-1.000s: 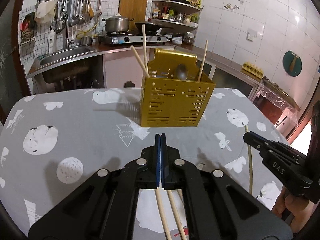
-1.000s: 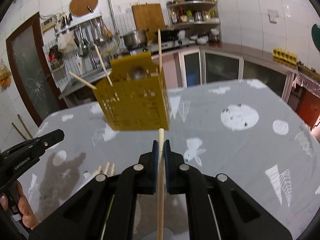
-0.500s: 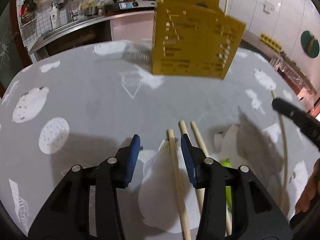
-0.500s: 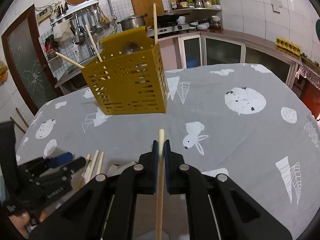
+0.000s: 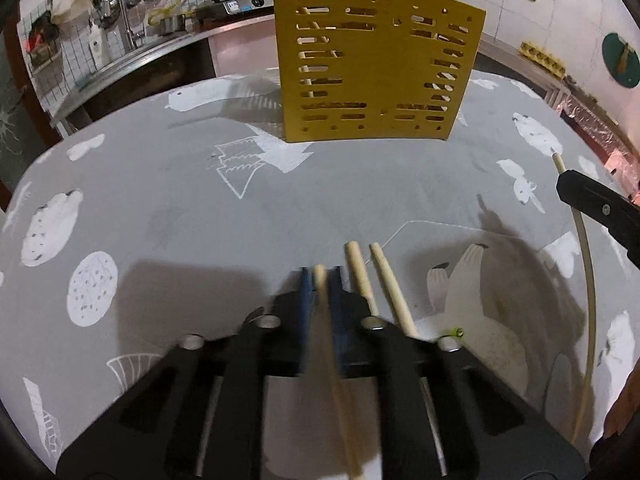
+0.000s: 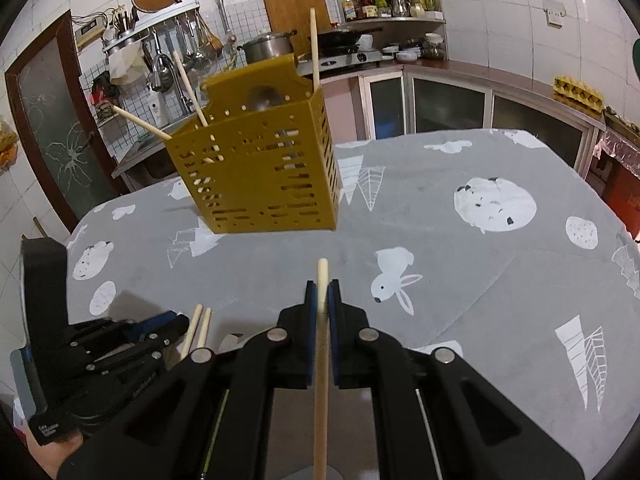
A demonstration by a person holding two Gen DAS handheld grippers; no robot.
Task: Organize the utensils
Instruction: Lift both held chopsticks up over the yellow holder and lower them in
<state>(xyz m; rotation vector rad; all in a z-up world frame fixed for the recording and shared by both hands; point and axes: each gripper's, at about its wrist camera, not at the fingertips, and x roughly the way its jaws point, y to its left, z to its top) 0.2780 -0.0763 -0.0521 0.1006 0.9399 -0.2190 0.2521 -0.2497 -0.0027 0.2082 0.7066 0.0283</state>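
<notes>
A wooden chopstick (image 5: 320, 280) is being grasped by the left claw (image 5: 321, 280), its blue pads pressed against both sides of the stick near its tip. Just to the right of it, two more chopsticks (image 5: 376, 276) are lying side by side on the worktop (image 5: 180, 200), which is being covered by a grey cloth with white animal prints. Another chopstick (image 6: 322, 280) is being held in the right claw (image 6: 322, 294), clenched around it in the same way, with the tip showing a little beyond the pads. A yellow perforated utensil holder (image 6: 260, 172) is standing further back on the worktop, apart from both claws. Several chopsticks (image 6: 314, 44) and what looks like a metal spoon (image 6: 264, 98) are being kept in it, leaning at different angles.
</notes>
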